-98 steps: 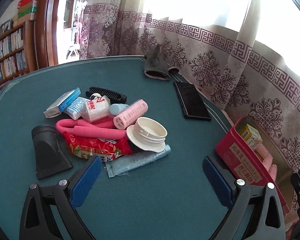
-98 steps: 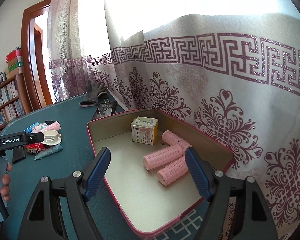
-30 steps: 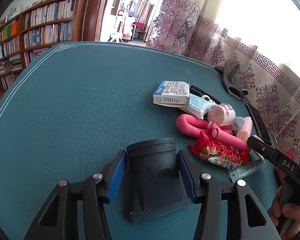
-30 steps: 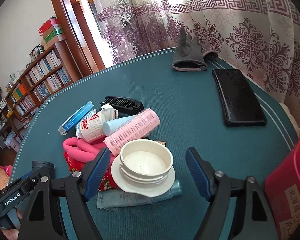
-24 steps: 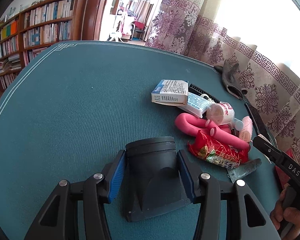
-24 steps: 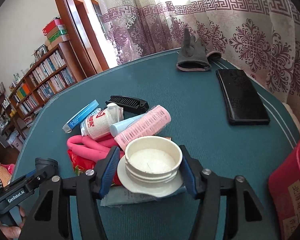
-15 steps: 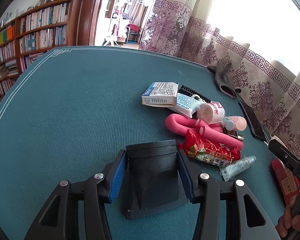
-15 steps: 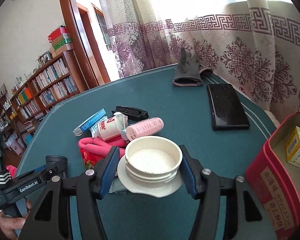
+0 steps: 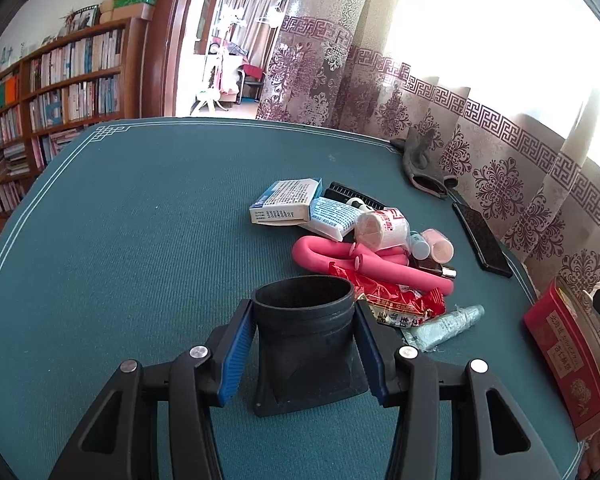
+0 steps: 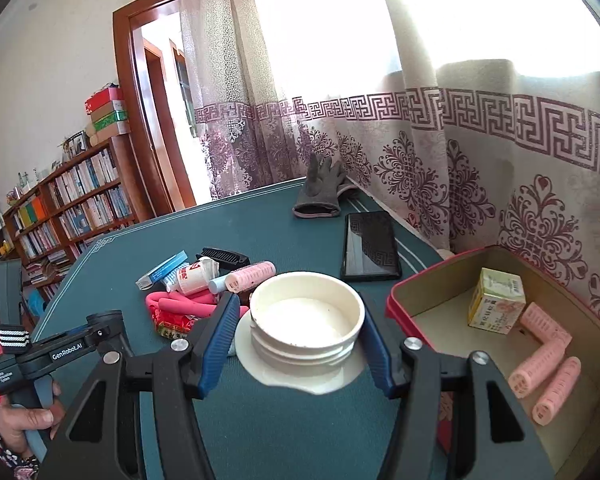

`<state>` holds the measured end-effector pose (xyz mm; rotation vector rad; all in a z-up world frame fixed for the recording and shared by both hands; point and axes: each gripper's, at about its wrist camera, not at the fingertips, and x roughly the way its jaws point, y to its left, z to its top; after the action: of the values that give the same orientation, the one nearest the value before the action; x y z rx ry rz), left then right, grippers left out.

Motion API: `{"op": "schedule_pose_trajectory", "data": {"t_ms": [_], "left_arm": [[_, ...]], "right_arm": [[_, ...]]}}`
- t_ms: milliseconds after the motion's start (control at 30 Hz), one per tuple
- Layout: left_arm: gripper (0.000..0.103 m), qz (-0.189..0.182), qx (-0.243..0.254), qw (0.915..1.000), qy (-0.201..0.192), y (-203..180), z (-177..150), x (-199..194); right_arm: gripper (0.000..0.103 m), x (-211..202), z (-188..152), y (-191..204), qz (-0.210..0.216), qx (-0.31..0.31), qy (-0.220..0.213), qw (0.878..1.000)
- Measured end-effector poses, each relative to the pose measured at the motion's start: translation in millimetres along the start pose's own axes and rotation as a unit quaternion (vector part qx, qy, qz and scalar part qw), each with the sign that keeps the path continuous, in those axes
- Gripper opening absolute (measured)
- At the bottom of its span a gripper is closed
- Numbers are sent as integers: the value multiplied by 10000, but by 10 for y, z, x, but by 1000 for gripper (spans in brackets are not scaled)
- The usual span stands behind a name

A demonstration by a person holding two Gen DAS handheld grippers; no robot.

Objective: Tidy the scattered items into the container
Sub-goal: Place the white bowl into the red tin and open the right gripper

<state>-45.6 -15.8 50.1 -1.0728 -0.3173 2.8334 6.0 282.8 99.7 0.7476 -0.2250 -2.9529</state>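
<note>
My left gripper [image 9: 304,308] is shut on a black funnel-shaped nozzle [image 9: 306,344], held low over the green table [image 9: 140,240]. My right gripper [image 10: 300,306] is shut on a white threaded cap [image 10: 306,320], held above the table just left of the open red tin [image 10: 420,280]. The tin holds a yellow-green box [image 10: 496,300] and pink rollers [image 10: 548,364]. The pile beyond holds a pink foam curler [image 9: 340,252], a red snack packet [image 9: 400,300], a blue-white box [image 9: 286,200], a tube [image 9: 444,324], a white bottle [image 9: 380,226] and a black comb [image 9: 352,196].
A black phone [image 10: 370,246] and a grey glove [image 10: 320,192] lie by the table's curtain-side edge. A hand [image 10: 20,420] holds the left gripper's handle at the lower left of the right wrist view. Bookshelves [image 9: 60,80] stand beyond the table.
My right gripper has shut on the white cap, lifted it off the pile and carried it right, beside the red tin. My left gripper has shut on the black nozzle and risen slightly.
</note>
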Motion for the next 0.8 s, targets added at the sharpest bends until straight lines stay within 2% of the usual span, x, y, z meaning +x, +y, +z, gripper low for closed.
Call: {"op": "schedule_pose_trajectory", "data": {"t_ms": [367, 567, 800], "left_arm": [[51, -229, 213, 9994, -126, -313, -68, -254], [51, -464, 510, 9975, -145, -705, -61, -332], [51, -781, 984, 9920, -100, -1275, -62, -372]], "right_arm": [[63, -461, -19, -668, -856, 224, -334, 9955], [63, -658, -103, -1099, -1295, 497, -362, 9897], [64, -704, -248, -1386, -1517, 615, -191, 9863]]}}
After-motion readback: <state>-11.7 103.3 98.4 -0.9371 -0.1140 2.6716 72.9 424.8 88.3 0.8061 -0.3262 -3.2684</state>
